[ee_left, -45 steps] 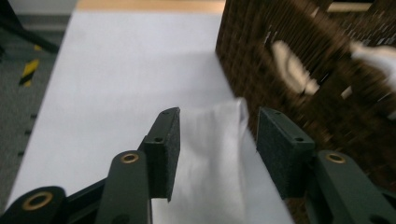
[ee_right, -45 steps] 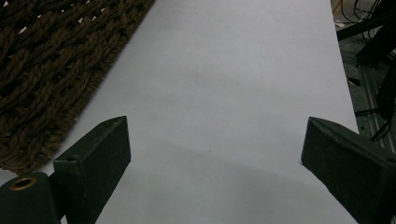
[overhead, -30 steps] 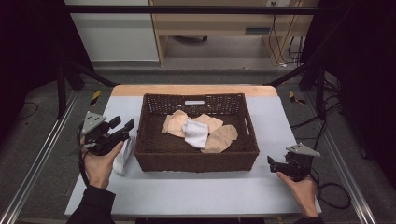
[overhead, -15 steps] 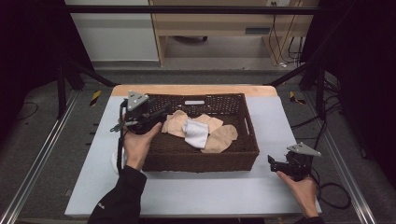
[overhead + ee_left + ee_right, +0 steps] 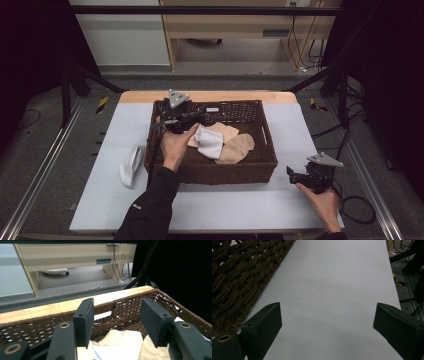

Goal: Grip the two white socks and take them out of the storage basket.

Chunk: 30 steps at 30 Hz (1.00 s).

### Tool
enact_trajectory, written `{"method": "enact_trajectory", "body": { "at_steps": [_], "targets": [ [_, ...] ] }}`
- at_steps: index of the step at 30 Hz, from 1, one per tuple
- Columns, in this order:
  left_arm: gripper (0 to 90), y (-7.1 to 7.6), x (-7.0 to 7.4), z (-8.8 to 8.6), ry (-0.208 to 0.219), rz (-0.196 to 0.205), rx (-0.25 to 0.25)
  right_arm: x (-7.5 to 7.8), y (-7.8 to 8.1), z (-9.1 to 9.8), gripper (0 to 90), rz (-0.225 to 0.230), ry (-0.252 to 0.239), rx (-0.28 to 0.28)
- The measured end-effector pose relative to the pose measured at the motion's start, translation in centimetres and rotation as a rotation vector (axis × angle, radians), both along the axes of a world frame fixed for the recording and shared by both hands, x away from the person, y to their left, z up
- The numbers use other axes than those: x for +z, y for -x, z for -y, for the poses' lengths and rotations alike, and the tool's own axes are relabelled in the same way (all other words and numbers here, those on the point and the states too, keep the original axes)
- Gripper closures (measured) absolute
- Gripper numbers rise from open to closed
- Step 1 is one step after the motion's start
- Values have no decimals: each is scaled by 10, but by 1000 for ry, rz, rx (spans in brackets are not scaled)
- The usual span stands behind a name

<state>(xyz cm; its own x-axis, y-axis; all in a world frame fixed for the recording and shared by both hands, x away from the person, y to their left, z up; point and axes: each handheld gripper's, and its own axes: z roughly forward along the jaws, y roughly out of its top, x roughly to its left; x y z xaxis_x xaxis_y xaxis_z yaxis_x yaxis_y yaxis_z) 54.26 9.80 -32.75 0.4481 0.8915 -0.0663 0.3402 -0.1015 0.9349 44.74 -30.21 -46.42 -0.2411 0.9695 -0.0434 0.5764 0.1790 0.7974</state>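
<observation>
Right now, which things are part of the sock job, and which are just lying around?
Part of the job:
- left hand-held gripper, open over the basket
- brown woven basket
- white sock in the basket
- beige socks in the basket
- white sock on the table, left of the basket

Just lying about:
- right hand-held gripper, open, resting on the table
- wooden desk behind

The left gripper's (image 5: 116, 323) jaws stand apart, empty, over beige and white socks (image 5: 117, 345) in the wicker basket (image 5: 125, 307).
</observation>
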Motion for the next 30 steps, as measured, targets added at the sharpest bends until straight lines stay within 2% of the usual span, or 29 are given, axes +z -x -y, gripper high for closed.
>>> {"method": "enact_trajectory", "body": {
  "at_steps": [7, 12, 14, 16, 17, 18, 19, 22, 25, 30],
  "targets": [
    [454, -19, -23, 23, -60, -61, -3, 0, 0, 1, 84, 2, -7, -1],
    [457, -31, -44, 30, -108, -108, 9, 1, 0, 1, 84, 2, -16, -2],
    [454, -34, -52, 31, -136, -125, 14, 1, 1, 1, 83, 5, -17, -2],
    [441, -37, -59, 29, -161, -160, 13, 1, 0, 1, 83, 2, -13, -2],
    [424, -39, -62, 28, -168, -191, 9, 1, 0, 1, 83, 1, -10, -1],
    [414, -39, -62, 28, -168, -191, 9, 0, 0, 1, 83, 0, -10, 1],
    [406, -41, -65, 26, -159, -222, 3, 0, 0, 1, 83, 1, -7, 3],
    [386, -41, -69, 24, -203, -239, -1, 0, 0, 0, 83, -3, -10, 2],
    [368, -42, -75, 23, -209, -259, -12, 0, 0, 0, 83, -3, -10, 1],
    [332, -46, -89, 25, -278, -375, -42, 0, 0, 0, 83, -5, -8, 2]
  ]
}}
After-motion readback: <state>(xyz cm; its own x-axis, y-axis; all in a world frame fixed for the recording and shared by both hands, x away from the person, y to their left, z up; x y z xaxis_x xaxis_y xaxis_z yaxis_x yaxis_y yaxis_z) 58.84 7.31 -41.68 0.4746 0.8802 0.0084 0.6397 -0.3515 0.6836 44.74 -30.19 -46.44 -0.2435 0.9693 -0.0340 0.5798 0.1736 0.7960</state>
